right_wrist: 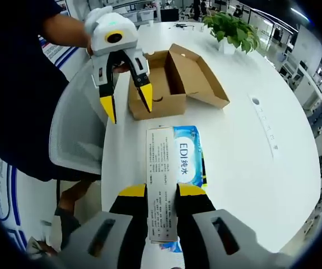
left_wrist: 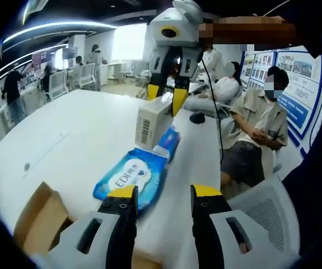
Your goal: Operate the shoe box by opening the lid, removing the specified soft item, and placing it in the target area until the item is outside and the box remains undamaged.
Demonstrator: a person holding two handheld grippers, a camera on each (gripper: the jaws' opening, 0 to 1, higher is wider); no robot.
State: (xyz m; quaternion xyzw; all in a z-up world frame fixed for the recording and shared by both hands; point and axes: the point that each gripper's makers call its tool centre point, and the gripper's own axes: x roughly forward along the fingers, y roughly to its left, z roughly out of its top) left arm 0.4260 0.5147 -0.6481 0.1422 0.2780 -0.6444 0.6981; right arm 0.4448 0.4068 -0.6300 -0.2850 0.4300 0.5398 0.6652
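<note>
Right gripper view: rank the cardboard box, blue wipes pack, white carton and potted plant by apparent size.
1. cardboard box, lid open
2. white carton, held by the right gripper; nearness inflates it
3. blue wipes pack, partly hidden, so unsure against the carton
4. potted plant, farthest

On the tabletop (right_wrist: 250,157), the open shoe box (right_wrist: 169,84) sits beyond the wipes pack (right_wrist: 189,159); a potted plant (right_wrist: 231,28) stands farther behind.

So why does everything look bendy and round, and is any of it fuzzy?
Left gripper view: the fisheye lens curves the white table edge and ceiling light strips; the room behind looks soft, the blue wipes pack is sharper. Right gripper view: the table bulges too, the cardboard shoe box is crisp, and the white box between the jaws has small print too fuzzy to read.
</note>
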